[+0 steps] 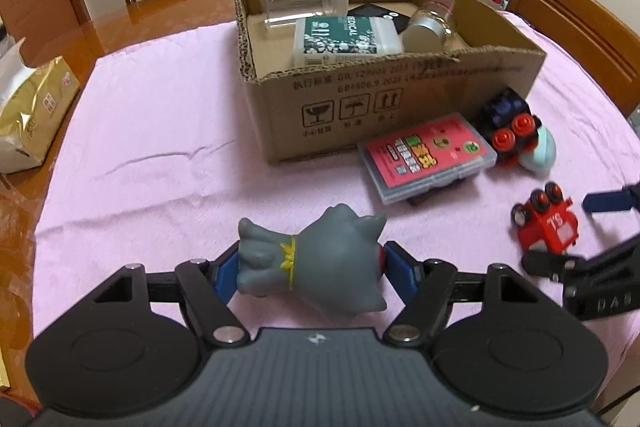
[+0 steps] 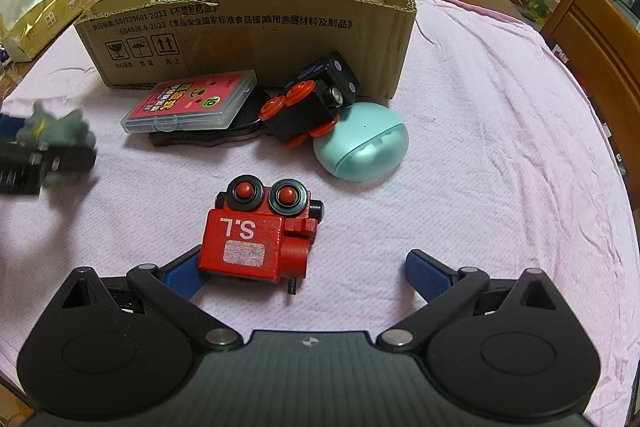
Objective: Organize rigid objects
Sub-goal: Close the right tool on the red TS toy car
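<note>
Now: grey toy gripped, box ahead

The left gripper (image 1: 310,263) has its fingers clamped on the grey figurine (image 1: 308,259) sideways, probably for carrying to the cardboard box (image 1: 400,95). The right gripper (image 2: 308,273) stands wide open around the red train car (image 2: 256,239) on the table, gripping nothing.

- Cloth (image 2: 480,131): pink, matt, finely ribbed weave.
- Box (image 1: 400,99): brown corrugated cardboard, rough torn edges.
- Grey toy (image 1: 312,259): smooth, matt, rubbery-looking.
- Red train (image 2: 256,243): glossy painted wood.
- Jar (image 1: 304,3): clear plastic.
- Desk (image 1: 132,27): glossy varnished wood.
</note>
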`<state>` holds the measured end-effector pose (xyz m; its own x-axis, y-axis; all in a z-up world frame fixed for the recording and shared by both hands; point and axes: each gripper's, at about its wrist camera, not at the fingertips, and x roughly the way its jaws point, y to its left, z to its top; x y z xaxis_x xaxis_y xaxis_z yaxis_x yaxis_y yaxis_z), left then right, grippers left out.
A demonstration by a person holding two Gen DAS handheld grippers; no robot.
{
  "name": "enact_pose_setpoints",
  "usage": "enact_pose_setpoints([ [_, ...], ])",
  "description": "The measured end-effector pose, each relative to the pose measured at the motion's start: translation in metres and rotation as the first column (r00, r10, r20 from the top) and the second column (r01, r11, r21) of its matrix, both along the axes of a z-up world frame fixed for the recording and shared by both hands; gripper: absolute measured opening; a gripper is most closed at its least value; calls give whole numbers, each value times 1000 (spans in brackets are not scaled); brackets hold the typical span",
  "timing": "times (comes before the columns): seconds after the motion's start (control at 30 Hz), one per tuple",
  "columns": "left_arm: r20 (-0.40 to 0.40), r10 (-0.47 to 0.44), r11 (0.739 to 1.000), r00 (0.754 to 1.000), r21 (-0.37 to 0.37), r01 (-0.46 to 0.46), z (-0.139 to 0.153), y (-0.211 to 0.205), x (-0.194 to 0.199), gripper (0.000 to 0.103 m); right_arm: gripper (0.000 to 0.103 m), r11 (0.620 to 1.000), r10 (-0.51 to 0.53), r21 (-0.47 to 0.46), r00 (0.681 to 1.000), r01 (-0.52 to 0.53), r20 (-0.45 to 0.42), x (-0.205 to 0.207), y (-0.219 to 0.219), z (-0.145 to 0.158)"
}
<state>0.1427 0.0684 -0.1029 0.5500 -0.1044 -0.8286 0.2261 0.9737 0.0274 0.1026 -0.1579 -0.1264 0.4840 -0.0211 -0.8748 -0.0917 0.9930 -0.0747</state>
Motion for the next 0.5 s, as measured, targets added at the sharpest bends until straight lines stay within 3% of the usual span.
enact_pose_setpoints([
  [0.23,24,7,1000,1000,9,-7,0,-1,0,77,103,1000,28,6,1000,-28,2,-3,12,0],
  [0.5,23,7,1000,1000,-1,-7,0,3,2,78,84,999,44,14,998,-45,33,-1,24,4],
])
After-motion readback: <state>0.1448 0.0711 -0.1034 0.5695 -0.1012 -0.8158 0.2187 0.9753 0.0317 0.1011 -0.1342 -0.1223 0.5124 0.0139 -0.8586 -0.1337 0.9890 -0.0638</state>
